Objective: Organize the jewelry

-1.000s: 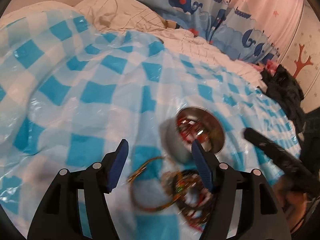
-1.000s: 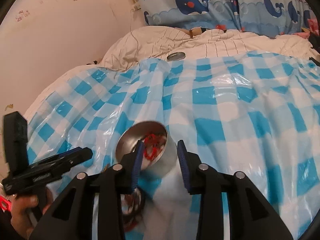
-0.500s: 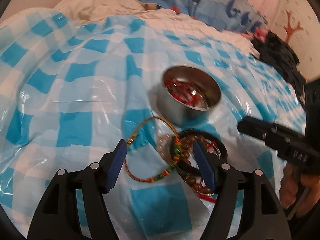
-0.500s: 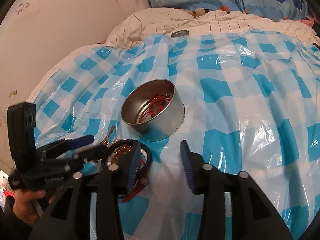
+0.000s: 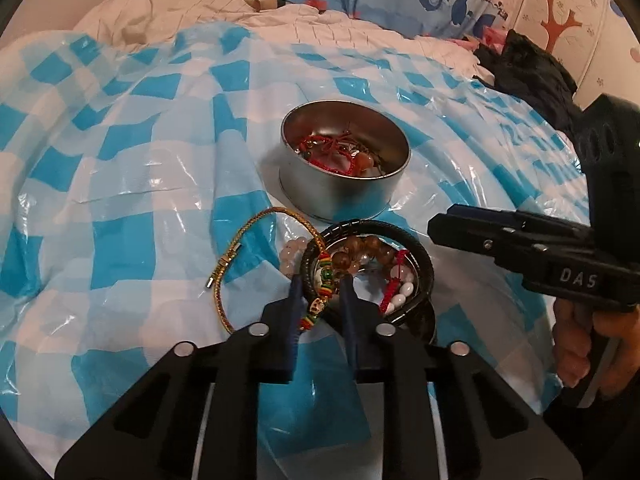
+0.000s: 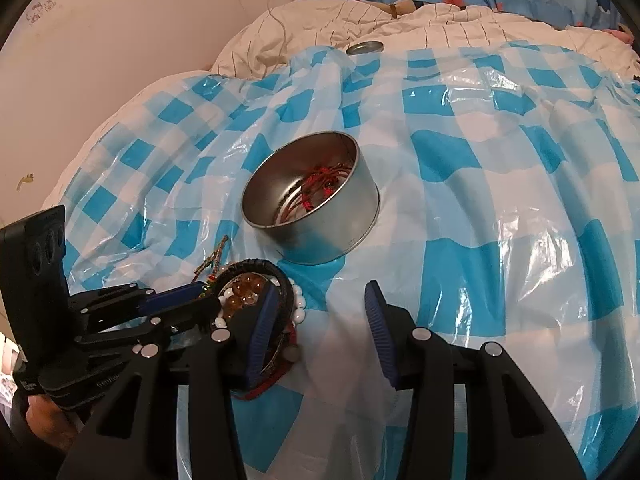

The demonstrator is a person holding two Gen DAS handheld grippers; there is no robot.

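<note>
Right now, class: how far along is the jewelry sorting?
Done: red cord pieces already lie in the metal tin. In hand: the left gripper has just closed its jaws on the multicolored beaded bracelet. Left: the gold bangle, black ring and brown beads on the checked sheet.

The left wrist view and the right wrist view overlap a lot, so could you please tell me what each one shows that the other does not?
Only the left wrist view shows the gold bangle lying open on the cloth and the dark clothing at the far right. Only the right wrist view shows the small round lid on the white quilt and the bare wall. Both show the metal tin holding red cord jewelry, the black ring with beads inside it, the checked plastic cloth, and both tools: the left tool, which has just been closing on the multicoloured beaded bracelet, and the open right tool.
</note>
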